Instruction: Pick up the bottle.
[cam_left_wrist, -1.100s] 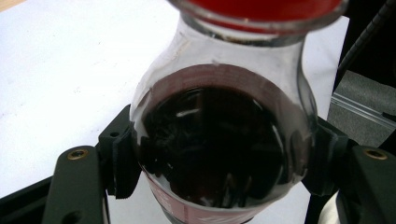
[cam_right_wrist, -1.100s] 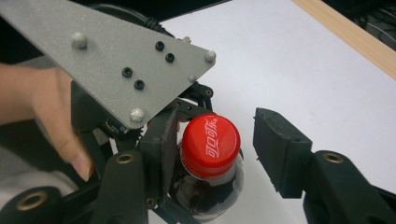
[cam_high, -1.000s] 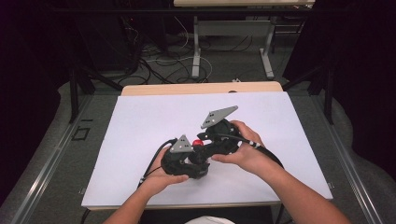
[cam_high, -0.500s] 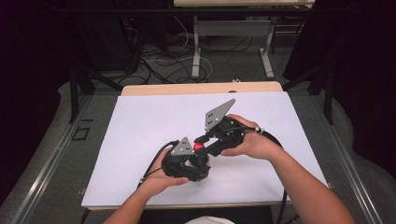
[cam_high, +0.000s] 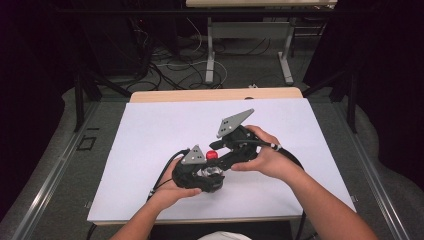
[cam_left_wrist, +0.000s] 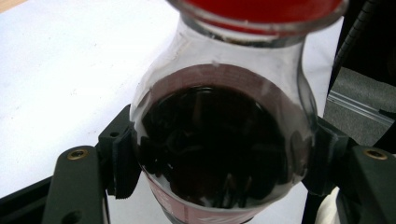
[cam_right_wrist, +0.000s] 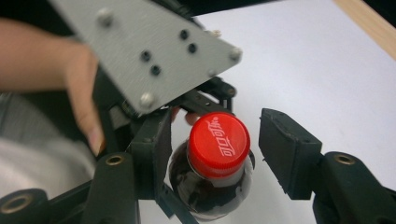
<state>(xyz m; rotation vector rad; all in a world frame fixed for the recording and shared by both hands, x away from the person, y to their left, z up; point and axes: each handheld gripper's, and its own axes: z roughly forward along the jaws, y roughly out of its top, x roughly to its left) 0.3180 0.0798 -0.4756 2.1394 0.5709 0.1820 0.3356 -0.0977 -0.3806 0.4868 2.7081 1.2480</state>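
Nearest the person, at about 6 o'clock on the white surface (cam_high: 150, 145), the left hand-held gripper (cam_high: 200, 176) is clamped on the round body of a small bottle (cam_high: 211, 172) of dark drink. In the left gripper view the two black jaws press against the clear wall of the bottle (cam_left_wrist: 219, 144) at 9 and 3 o'clock, and the red cap (cam_left_wrist: 257, 9) sits at 12 o'clock at the top edge. The person's left hand (cam_high: 172, 190) wraps the gripper's body from below, and a grey three-cornered plate (cam_high: 192, 155) stands on top of it. Just beyond, toward 1 o'clock, the right hand-held gripper (cam_high: 220, 159) reaches in from the right hand (cam_high: 265, 157) with its jaws on either side of the red cap (cam_high: 211, 155). In the right gripper view the jaws stand apart: the cap (cam_right_wrist: 218, 142), with white lettering on it, lies between them, the left jaw close against it, the right jaw clear of it with a strip of white surface (cam_right_wrist: 299, 70) showing in the gap. These jaws have just been opening, with the cap between them. The left gripper's grey plate (cam_right_wrist: 144, 51) and a thumb of the left hand (cam_right_wrist: 84, 102) fill the 10 o'clock part of that view. Farther off, at 12 o'clock, a wooden edge (cam_high: 215, 95) borders the white surface, and beyond it cables (cam_high: 170, 65) lie on the floor by the legs of another table (cam_high: 210, 45).
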